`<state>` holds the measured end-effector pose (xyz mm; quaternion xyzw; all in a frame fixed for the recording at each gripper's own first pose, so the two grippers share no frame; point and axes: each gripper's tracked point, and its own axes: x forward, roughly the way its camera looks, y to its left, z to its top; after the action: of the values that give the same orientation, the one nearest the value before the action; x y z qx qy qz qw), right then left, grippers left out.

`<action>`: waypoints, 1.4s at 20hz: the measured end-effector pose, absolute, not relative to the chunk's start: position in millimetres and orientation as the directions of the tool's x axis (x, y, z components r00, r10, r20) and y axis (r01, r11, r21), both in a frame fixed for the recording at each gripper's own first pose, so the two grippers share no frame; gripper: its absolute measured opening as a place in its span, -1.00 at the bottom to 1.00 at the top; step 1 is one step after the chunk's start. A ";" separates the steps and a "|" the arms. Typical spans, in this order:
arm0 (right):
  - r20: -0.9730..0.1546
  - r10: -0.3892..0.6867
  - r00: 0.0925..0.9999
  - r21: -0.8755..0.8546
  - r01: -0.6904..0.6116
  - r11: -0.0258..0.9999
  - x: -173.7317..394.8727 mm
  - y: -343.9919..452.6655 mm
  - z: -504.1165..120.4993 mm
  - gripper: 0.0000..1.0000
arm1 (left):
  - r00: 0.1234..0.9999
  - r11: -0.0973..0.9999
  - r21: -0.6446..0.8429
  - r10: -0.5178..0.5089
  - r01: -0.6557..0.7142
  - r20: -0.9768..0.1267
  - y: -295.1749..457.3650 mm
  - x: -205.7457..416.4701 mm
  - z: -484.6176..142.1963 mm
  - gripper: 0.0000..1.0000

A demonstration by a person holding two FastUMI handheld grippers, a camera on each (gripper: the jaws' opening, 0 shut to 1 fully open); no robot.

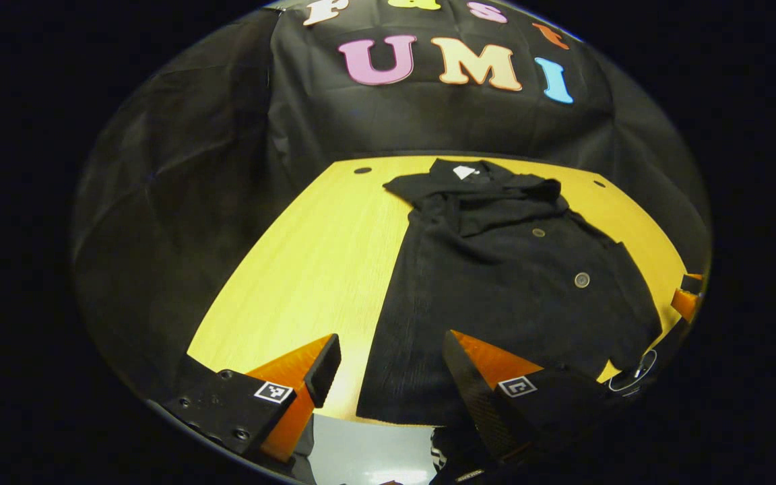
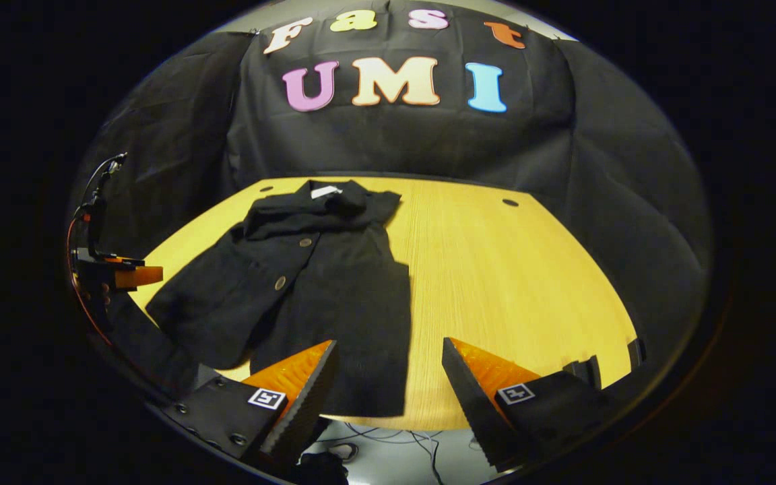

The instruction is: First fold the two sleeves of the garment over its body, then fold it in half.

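1. Wooden table, pale yellow, carries the whole work. It spreads ahead of both claws, and its near edge runs just under their fingers. Risk: cloth dragged toward that edge may slide off it.
2. Black garment lies flat on the table ahead of the left gripper, its hem just beyond the fingertips. In the right gripper view the garment sits ahead and to the left of the right gripper. Judged from the lie of the cloth, one sleeve is already folded over the body and one sleeve is spread out to the side. Risk: a careless pull may undo the finished fold.
3. Left gripper stands with fingers apart, holding nothing. Risk: a shallow bite may catch two layers or none, since black on black hides the edges.
4. Right gripper also stands with fingers apart and empty, well clear of the cloth. Risk: reaching across may rumple the body panel.
5. Buttons sit on the front panel. Risk: a finger may snag one.
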<state>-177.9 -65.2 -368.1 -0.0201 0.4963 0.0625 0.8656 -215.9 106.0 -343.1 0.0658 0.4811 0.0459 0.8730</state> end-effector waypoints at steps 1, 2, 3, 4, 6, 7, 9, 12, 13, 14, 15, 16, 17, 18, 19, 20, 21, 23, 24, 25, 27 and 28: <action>-0.873 0.084 0.480 0.024 -0.130 0.991 -184.1 -64.9 -375.9 0.95 | 0.517 0.988 0.156 0.143 -0.018 -0.844 107.4 -222.2 -349.5 0.89; -0.887 0.078 0.456 0.021 -0.130 0.991 -188.6 -64.3 -382.4 0.96 | 0.501 0.988 0.153 0.140 -0.016 -0.854 108.4 -226.8 -354.3 0.89; -0.895 0.072 0.439 0.018 -0.126 0.992 -192.7 -63.7 -387.3 0.95 | 0.489 0.990 0.144 0.131 -0.012 -0.862 108.7 -232.0 -358.2 0.89; -0.903 0.064 0.425 0.013 -0.122 0.992 -194.6 -64.0 -390.6 0.97 | 0.478 0.991 0.133 0.121 -0.009 -0.870 108.1 -236.8 -362.4 0.89; -0.916 0.055 0.397 0.009 -0.117 0.993 -199.1 -64.0 -398.1 0.87 | 0.447 0.993 0.114 0.106 -0.007 -0.888 106.6 -247.2 -373.3 0.87; -0.923 0.051 0.382 0.006 -0.117 0.993 -201.3 -64.2 -402.3 0.94 | 0.430 0.994 0.106 0.098 -0.007 -0.897 105.1 -251.3 -379.7 0.86; -0.935 0.040 0.351 -0.003 -0.122 0.993 -205.4 -64.6 -408.7 0.94 | 0.446 0.996 0.084 0.082 -0.016 -0.891 103.5 -249.9 -378.2 0.87; -0.953 0.049 0.300 0.009 -0.134 0.991 -214.5 -62.3 -416.6 0.95 | 0.440 0.998 0.058 0.057 -0.010 -0.896 100.6 -254.2 -383.8 0.83; -0.951 0.054 0.305 0.015 -0.128 0.992 -214.3 -60.9 -416.9 0.90 | 0.447 0.998 0.058 0.052 -0.001 -0.893 100.1 -254.0 -382.3 0.82; -0.953 0.067 0.296 0.032 -0.121 0.992 -215.1 -58.6 -418.2 0.86 | 0.457 0.999 0.051 0.041 0.010 -0.889 97.4 -253.0 -382.9 0.82; -0.955 0.096 0.282 0.068 -0.107 0.992 -218.5 -52.9 -419.7 0.88 | 0.467 0.999 0.046 0.030 0.022 -0.884 93.2 -254.5 -382.7 0.72; -0.951 0.093 0.294 0.067 -0.097 0.993 -217.1 -53.1 -419.6 0.63 | 0.477 0.998 0.038 0.013 0.042 -0.879 87.7 -252.8 -382.8 0.46; -0.952 0.104 0.289 0.078 -0.100 0.992 -215.9 -51.6 -419.8 0.38 | 0.476 0.998 0.035 0.006 0.051 -0.879 84.2 -253.9 -385.7 0.19; -0.949 0.120 0.293 0.096 -0.095 0.991 -214.4 -47.1 -419.9 -0.03 | 0.480 0.998 0.018 -0.010 0.053 -0.877 79.2 -254.0 -384.6 -0.09; -0.947 0.121 0.297 0.100 -0.085 0.991 -215.2 -45.4 -420.9 -0.44 | 0.484 0.999 -0.004 -0.028 0.049 -0.875 74.0 -253.3 -385.5 -0.37; -0.944 0.120 0.308 0.098 -0.084 0.992 -214.3 -44.4 -420.2 -0.85 | 0.489 0.999 -0.013 -0.026 0.029 -0.872 73.3 -253.2 -386.6 -0.65; -0.943 0.121 0.309 0.098 -0.091 0.991 -216.7 -43.7 -421.0 -0.98 | 0.490 1.000 -0.024 -0.027 0.013 -0.871 73.4 -253.6 -386.9 -0.93; -0.945 0.140 0.296 0.112 -0.107 0.988 -222.6 -40.7 -419.3 -0.94 | 0.482 0.999 -0.037 -0.034 0.003 -0.875 71.6 -256.6 -387.0 -1.00; -0.946 0.146 0.290 0.118 -0.114 0.987 -225.4 -39.4 -418.2 -0.94 | 0.478 0.999 -0.032 -0.035 0.013 -0.878 72.2 -259.0 -386.4 -1.00; -0.946 0.151 0.288 0.121 -0.118 0.986 -228.5 -38.4 -416.6 -0.94 | 0.478 0.999 -0.026 -0.034 0.023 -0.878 73.6 -259.9 -385.8 -1.00; -0.945 0.156 0.286 0.126 -0.119 0.985 -235.5 -36.4 -414.0 -0.94 | 0.479 0.999 -0.021 -0.032 0.027 -0.877 72.8 -258.4 -386.0 -1.00; -0.946 0.160 0.283 0.132 -0.116 0.984 -238.8 -34.9 -413.6 -0.94 | 0.481 0.999 -0.022 -0.032 0.025 -0.876 72.9 -257.1 -385.9 -1.00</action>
<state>-238.8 -34.9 -413.6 0.0186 0.5926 0.0861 0.8007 -257.1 72.9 -385.9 -0.0033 0.5091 -0.0164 0.8606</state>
